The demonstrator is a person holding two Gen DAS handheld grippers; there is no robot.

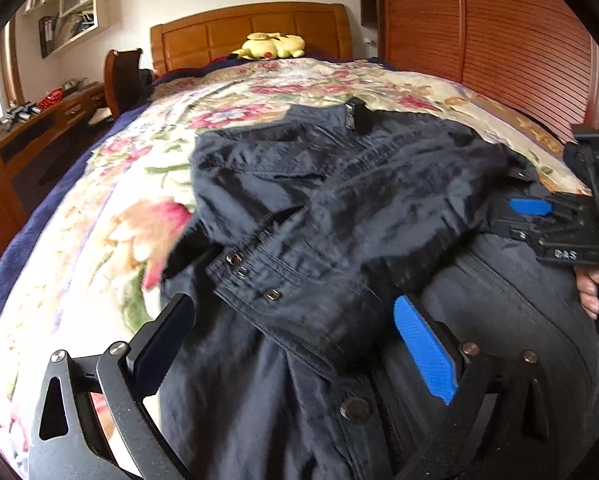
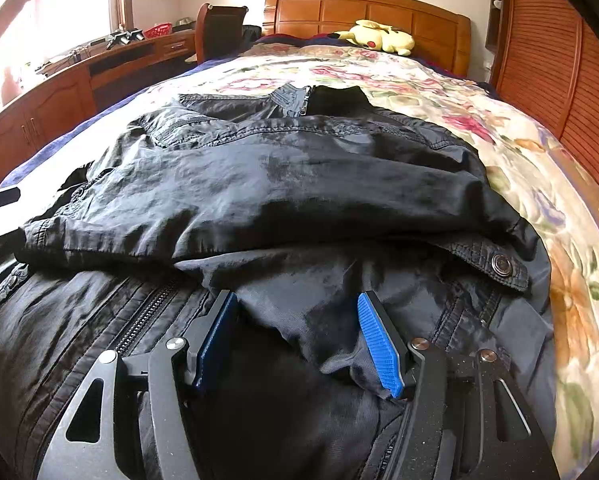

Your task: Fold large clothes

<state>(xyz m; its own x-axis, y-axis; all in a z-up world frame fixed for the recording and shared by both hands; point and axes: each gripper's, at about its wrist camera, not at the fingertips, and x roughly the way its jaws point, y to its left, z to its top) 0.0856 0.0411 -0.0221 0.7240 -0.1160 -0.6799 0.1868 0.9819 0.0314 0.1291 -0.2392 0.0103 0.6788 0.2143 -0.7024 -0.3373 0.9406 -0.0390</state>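
While the jacket (image 2: 299,184) lies collar toward the headboard (image 2: 363,12), left tool (image 1: 295,344) spread, right tool (image 2: 295,344) pinching fabric.

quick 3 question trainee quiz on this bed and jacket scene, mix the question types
1. True or false: the dark navy snap-button jacket lies on the floral bedspread with a sleeve folded across its body.
2. Multiple choice: the yellow plush toy sits A) on the wooden desk B) by the wooden headboard C) on the jacket.
3. Fill in: the pads of the left gripper are coloured ____.

Key
1. True. The cuff's metal snap shows on the right.
2. B.
3. Blue. Its jaws stand wide over the fabric, pressing nothing. The right gripper has loose fabric bunched between its jaws; whether the pads press it cannot be told.
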